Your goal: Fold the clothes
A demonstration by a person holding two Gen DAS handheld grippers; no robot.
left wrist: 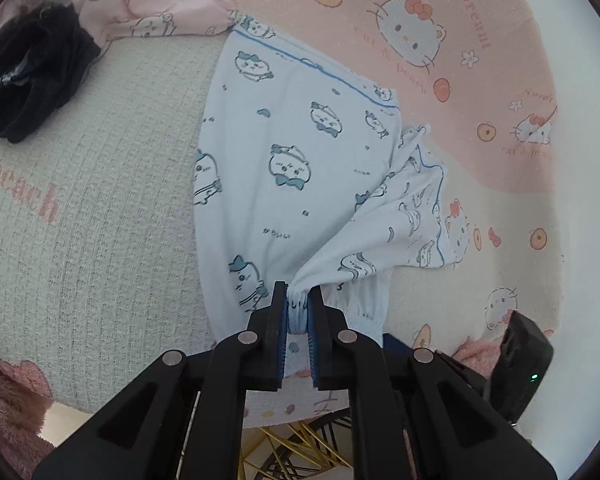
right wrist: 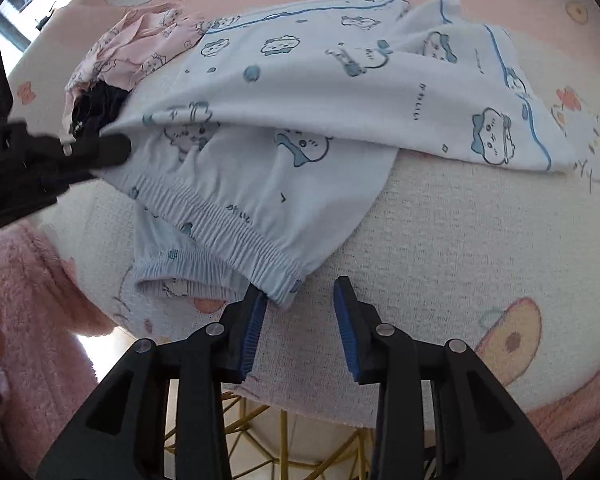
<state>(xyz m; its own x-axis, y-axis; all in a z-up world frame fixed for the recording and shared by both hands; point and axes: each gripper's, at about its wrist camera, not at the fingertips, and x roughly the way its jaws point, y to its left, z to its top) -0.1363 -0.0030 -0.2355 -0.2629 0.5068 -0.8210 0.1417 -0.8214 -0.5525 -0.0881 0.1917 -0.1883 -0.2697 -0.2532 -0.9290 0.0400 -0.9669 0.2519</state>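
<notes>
Light blue printed shorts [left wrist: 292,168] lie on a pink and cream cartoon-print cloth [left wrist: 480,40] that covers the table. My left gripper [left wrist: 299,300] is shut on the gathered elastic waistband, with one leg folded over to the right. In the right wrist view the shorts [right wrist: 340,92] spread out ahead, waistband [right wrist: 228,236] nearest. My right gripper [right wrist: 300,300] stands open just in front of the waistband's right corner, its left pad touching the hem. The left gripper [right wrist: 112,148] shows at the left, pinching the fabric.
A black garment [left wrist: 32,76] and a pink printed garment [left wrist: 152,4] lie at the far left of the table. A fluffy pink fabric [right wrist: 32,300] hangs at the near left edge. Gold wire legs [right wrist: 260,432] show below the table edge.
</notes>
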